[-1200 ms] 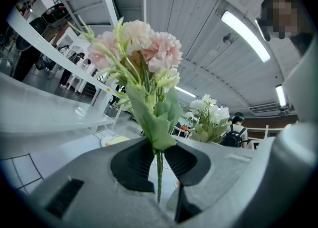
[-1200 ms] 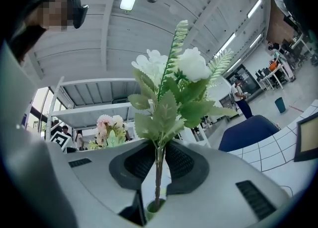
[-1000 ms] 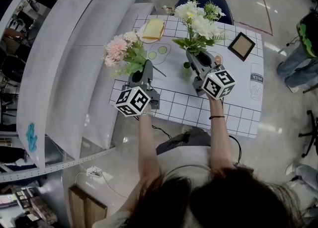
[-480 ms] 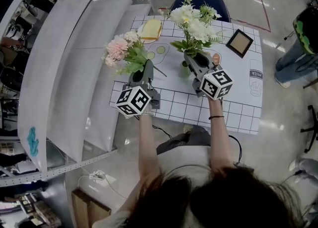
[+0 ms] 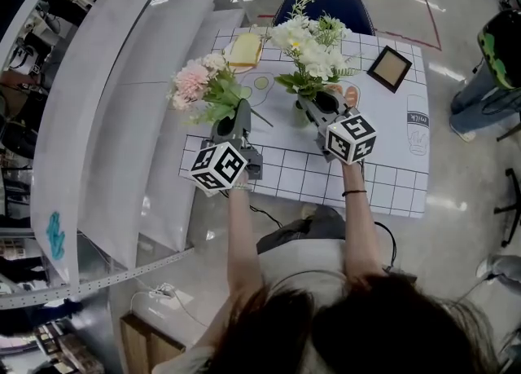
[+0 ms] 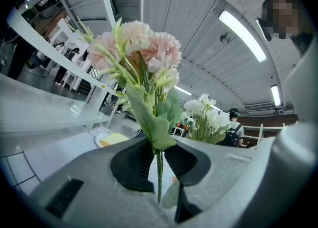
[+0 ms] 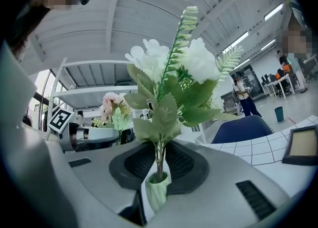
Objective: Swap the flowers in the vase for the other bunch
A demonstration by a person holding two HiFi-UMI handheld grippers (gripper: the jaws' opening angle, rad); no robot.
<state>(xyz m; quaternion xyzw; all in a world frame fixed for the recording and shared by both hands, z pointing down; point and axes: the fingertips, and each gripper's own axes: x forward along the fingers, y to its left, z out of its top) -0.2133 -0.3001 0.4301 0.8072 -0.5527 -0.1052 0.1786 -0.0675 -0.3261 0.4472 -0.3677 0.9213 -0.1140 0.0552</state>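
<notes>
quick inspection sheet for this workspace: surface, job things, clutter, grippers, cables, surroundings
surface: table covered by a white grid-printed cloth with drawings on it
job's things: pink bunch held up off the table; white bunch with its stems in the small green vase
clutter: yellow slice on a plate; picture frame
grippers: left gripper shut on the pink bunch's stems; right gripper shut on the white bunch's stems just above the vase mouth
cables: dark cable below the table's near edge
surroundings: white shelving on the left; blue chair behind the table; person standing at the right
</notes>
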